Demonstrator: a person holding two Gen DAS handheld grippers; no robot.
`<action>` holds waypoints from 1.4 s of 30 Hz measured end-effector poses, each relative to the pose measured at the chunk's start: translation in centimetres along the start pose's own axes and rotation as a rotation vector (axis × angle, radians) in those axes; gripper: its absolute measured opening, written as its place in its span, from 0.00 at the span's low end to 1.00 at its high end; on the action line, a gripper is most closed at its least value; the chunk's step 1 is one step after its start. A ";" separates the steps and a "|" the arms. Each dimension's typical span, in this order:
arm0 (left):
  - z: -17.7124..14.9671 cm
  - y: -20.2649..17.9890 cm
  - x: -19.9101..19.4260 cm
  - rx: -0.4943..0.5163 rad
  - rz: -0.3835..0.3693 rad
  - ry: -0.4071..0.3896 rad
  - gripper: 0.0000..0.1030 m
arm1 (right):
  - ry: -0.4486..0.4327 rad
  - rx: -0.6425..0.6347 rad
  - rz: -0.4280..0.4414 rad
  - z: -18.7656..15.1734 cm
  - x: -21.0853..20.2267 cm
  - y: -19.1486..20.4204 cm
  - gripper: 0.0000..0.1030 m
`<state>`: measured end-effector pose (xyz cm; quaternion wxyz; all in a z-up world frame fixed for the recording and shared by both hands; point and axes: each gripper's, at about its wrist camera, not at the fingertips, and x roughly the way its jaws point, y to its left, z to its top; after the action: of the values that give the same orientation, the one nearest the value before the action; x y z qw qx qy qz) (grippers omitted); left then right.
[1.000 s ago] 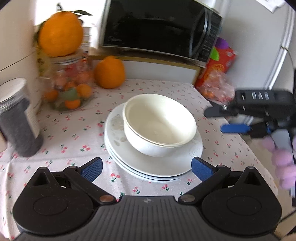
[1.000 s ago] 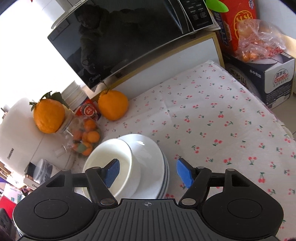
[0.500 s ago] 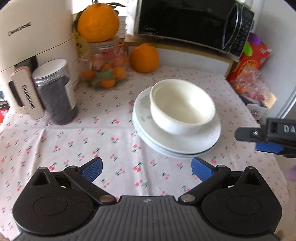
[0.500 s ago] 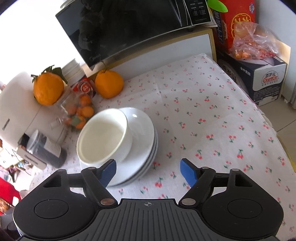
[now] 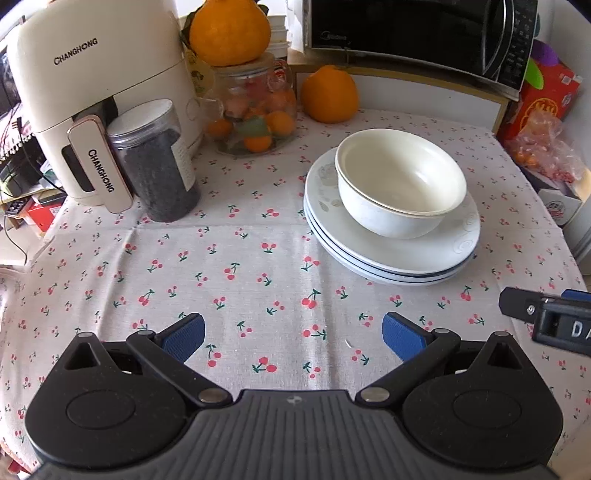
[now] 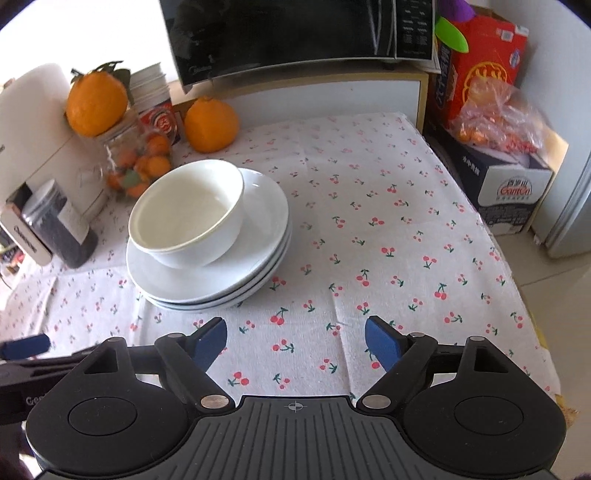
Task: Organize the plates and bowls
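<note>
White nested bowls (image 5: pixel 400 182) sit on a stack of white plates (image 5: pixel 454 247) on the cherry-print tablecloth. They also show in the right wrist view, bowls (image 6: pixel 188 212) on the plates (image 6: pixel 258 258). My left gripper (image 5: pixel 293 336) is open and empty, low over the cloth, well short of the stack. My right gripper (image 6: pixel 295 339) is open and empty, in front of and right of the stack. The right gripper's body shows at the right edge of the left wrist view (image 5: pixel 546 317).
A white air fryer (image 5: pixel 96 92), a dark jar (image 5: pixel 155 162), a glass jar of small oranges (image 5: pixel 255 114) and large oranges (image 5: pixel 328 94) stand at the back left. A microwave (image 5: pixel 417 33) is behind. Boxes and a bag (image 6: pixel 495 122) line the table's right edge (image 6: pixel 517 280).
Both grippers have pulled back from the stack toward the table's near edge, so the plates and bowls look smaller and more of the table shows. Both stay open.
</note>
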<state>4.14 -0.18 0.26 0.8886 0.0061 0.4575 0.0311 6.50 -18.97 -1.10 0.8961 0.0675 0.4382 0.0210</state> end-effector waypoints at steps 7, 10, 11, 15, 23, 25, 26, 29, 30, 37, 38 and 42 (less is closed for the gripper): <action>0.0 0.0 0.0 -0.009 0.005 0.007 1.00 | 0.028 -0.010 -0.018 -0.2 0.7 0.5 0.83; -0.1 -0.2 0.0 -0.006 0.010 0.007 1.00 | 0.035 -0.007 -0.024 -0.2 0.9 0.6 0.87; -0.1 -0.2 0.0 -0.008 0.009 0.008 1.00 | 0.033 -0.004 -0.024 -0.2 0.9 0.6 0.89; 0.0 -0.1 -0.1 -0.015 0.006 0.007 1.00 | 0.032 -0.007 -0.019 -0.2 0.8 0.7 0.90; 0.0 -0.2 -0.1 -0.007 0.003 0.001 1.00 | 0.039 -0.009 -0.018 -0.2 1.0 0.7 0.90; 0.0 -0.2 -0.1 -0.006 0.002 0.001 1.00 | 0.040 -0.009 -0.019 -0.2 1.0 0.7 0.90; 0.0 -0.2 -0.1 -0.006 0.002 0.001 1.00 | 0.040 -0.008 -0.018 -0.2 1.0 0.7 0.90; 0.0 -0.3 -0.2 -0.003 -0.002 0.001 1.00 | 0.043 -0.009 -0.018 -0.2 1.0 0.7 0.90; 0.0 -0.3 -0.2 -0.002 -0.003 0.002 1.00 | 0.044 -0.009 -0.019 -0.2 1.1 0.7 0.90; 0.0 -0.3 -0.2 0.002 -0.007 0.001 1.00 | 0.046 -0.009 -0.019 -0.2 1.1 0.7 0.90; 0.0 -0.3 -0.2 0.003 -0.007 0.001 1.00 | 0.046 -0.009 -0.019 -0.2 1.2 0.6 0.90; 0.0 -0.3 -0.2 0.002 -0.006 0.002 1.00 | 0.045 -0.009 -0.020 -0.3 1.2 0.6 0.90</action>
<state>3.99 -0.54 0.40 0.8883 0.0056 0.4583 0.0279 7.04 -18.22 -2.07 0.8865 0.0585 0.4587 0.0157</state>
